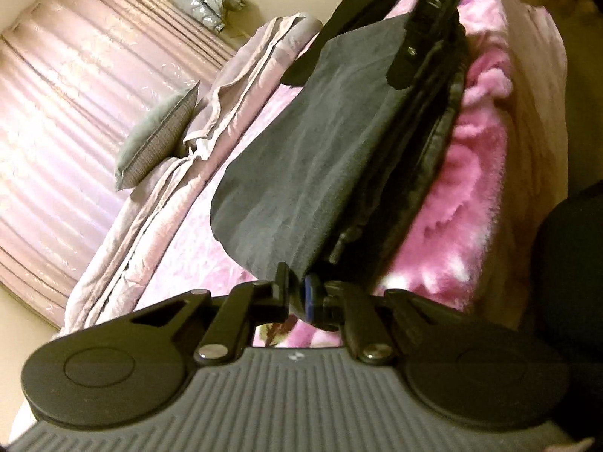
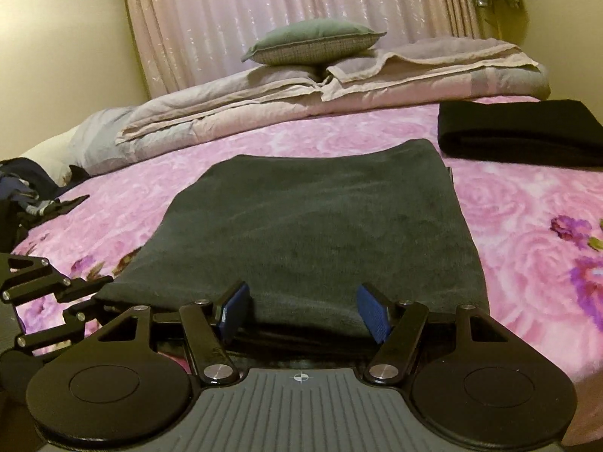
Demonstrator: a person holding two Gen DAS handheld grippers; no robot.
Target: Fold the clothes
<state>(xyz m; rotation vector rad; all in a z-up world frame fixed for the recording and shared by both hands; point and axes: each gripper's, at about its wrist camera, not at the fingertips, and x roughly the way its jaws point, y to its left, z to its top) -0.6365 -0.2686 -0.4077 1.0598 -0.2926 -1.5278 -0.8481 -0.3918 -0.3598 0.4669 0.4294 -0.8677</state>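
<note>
Fingertips first: right gripper [image 2: 303, 310] stands wide, blue pads either side of near hem of dark grey folded garment [image 2: 312, 226], hem between them but pads not pressing as far as I can tell. Left gripper [image 1: 297, 293] is pinched narrow on same garment's corner [image 1: 290, 275], lower centre of left wrist view; it also shows at lower left of right wrist view, at the hem's left end. So both tools sit on near edge, left one holding, right one free. Garment runs away from tools toward frame top, long axis roughly near-to-far; judged next fold goes along that. Beyond, upper right: black folded piece [image 2: 524, 135] on pink floral bedspread [image 2: 527, 207]. Farther: quilt [image 2: 301, 90], grey-green cushion [image 2: 312, 45], curtain [image 2: 301, 7]. Hard to read: layers under hem hidden; left view blurred w/ motion; dark clothes heap [image 2: 26, 196] cut off at left edge.
</note>
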